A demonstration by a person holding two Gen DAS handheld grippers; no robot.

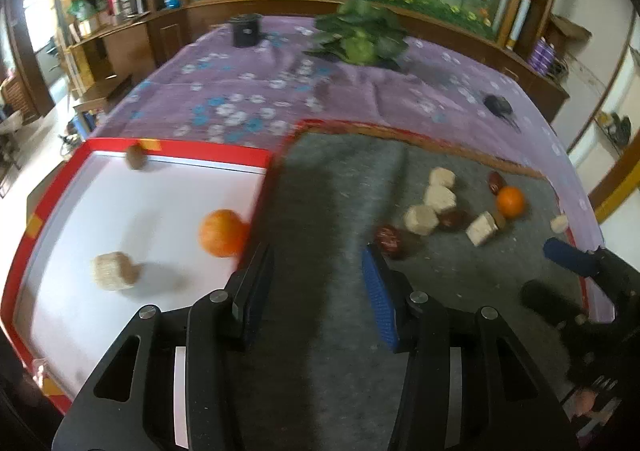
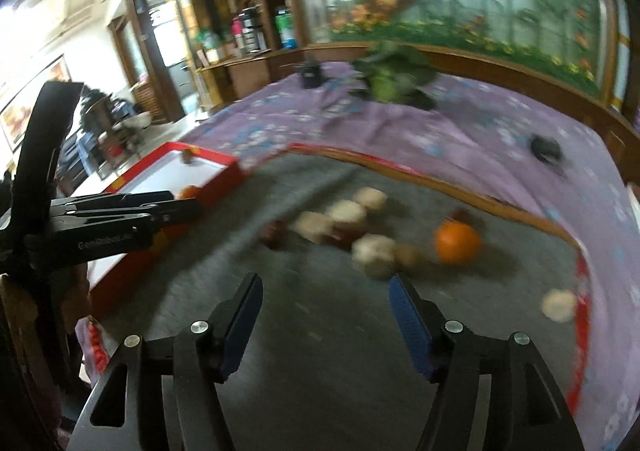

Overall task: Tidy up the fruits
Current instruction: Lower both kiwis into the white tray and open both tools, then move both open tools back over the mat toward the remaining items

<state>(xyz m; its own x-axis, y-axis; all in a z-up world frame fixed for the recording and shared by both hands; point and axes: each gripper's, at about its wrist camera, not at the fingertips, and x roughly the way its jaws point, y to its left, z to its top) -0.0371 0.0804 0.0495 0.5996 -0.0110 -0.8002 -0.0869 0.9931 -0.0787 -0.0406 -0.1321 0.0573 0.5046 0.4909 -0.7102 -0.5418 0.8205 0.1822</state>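
Observation:
A red-rimmed white tray point(image 1: 176, 155) lies at the left and holds an orange point(image 1: 222, 233), a beige block point(image 1: 114, 271) and a small brown piece point(image 1: 136, 157). On the grey mat point(image 1: 332, 191) lie a second orange point(image 1: 510, 201), several beige blocks point(image 1: 439, 198) and dark red dates point(image 1: 389, 237). My left gripper point(image 1: 316, 263) is open and empty, just right of the tray's edge. My right gripper point(image 2: 326, 291) is open and empty above the mat, short of the blocks point(image 2: 374, 249) and the orange point(image 2: 457, 243). The tray point(image 2: 224, 171) also shows at the left there.
A purple flowered cloth point(image 1: 248, 91) covers the table. A leafy green plant point(image 1: 362, 37) and a black box point(image 1: 246, 30) stand at the back. A small dark object point(image 1: 498, 105) lies at the right. Wooden shelves and a mural line the far wall.

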